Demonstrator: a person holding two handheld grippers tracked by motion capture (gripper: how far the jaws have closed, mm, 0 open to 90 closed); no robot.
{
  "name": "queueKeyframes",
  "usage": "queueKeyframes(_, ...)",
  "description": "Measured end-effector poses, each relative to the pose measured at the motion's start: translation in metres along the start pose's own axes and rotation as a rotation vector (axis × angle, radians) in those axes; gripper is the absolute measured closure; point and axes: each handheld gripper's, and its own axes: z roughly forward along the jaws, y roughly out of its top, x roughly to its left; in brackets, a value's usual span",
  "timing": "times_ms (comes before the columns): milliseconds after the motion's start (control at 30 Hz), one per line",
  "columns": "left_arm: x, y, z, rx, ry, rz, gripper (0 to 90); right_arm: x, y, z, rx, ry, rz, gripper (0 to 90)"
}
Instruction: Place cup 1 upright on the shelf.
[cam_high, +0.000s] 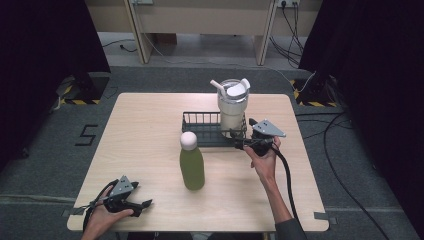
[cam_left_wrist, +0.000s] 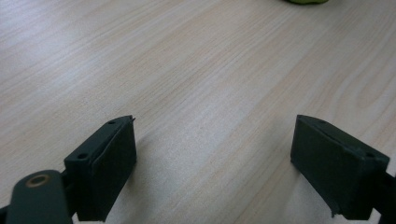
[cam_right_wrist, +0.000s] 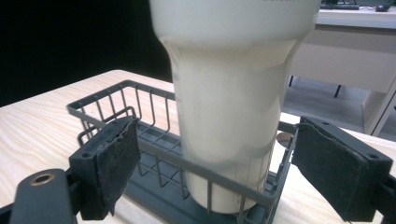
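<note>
On the wooden table (cam_high: 150, 130), the tumbler (cam_right_wrist: 233, 107) stands in the basket (cam_right_wrist: 116, 100) just beyond the right gripper's (cam_right_wrist: 215, 172) open fingers (cam_right_wrist: 112, 158).

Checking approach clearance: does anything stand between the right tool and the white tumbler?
Yes. The wire basket's near wall crosses the tumbler at its base, in front of the right tool. Above that rim the tumbler's body is unobstructed.

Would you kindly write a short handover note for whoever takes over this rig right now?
Left gripper: jaws open, holding nothing, low over the table near its front left corner.
Right gripper: jaws open at the wire basket's right end, facing the tumbler, not gripping it.
Things: the white tumbler stands upright in the basket; the green bottle stands on the table in front of it.
Done: tumbler in basket.
Left: probably the bottle, not yet in.
</note>
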Motion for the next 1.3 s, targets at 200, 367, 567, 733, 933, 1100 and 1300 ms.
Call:
queueKeyframes(200, 0.000, 0.000, 0.000, 0.001, 0.000, 0.002, 13.5, 0.006, -0.003, -0.017, -0.005, 0.009, -0.005, 14.9)
queueKeyframes(367, 0.000, 0.000, 0.000, 0.001, 0.000, 0.002, 13.5, 0.009, -0.008, -0.029, -0.009, 0.016, -0.014, 14.9)
queueKeyframes(567, 0.000, 0.000, 0.000, 0.001, 0.000, 0.002, 13.5, 0.012, -0.016, -0.039, 0.011, 0.025, -0.019, 15.0)
queueKeyframes(733, 0.000, 0.000, 0.000, 0.000, 0.000, 0.000, 13.5, 0.012, -0.021, -0.047, 0.015, 0.028, -0.006, 15.0)
queueKeyframes(933, 0.000, 0.000, 0.000, 0.000, 0.000, 0.000, 13.5, 0.013, -0.023, -0.055, 0.023, 0.032, -0.003, 15.1)
queueKeyframes(1100, 0.000, 0.000, 0.000, 0.000, 0.000, 0.000, 13.5, 0.015, -0.028, -0.061, 0.032, 0.041, 0.001, 15.2)
queueKeyframes(1300, 0.000, 0.000, 0.000, 0.000, 0.000, 0.001, 13.5, 0.015, -0.034, -0.070, 0.041, 0.044, 0.009, 15.2)
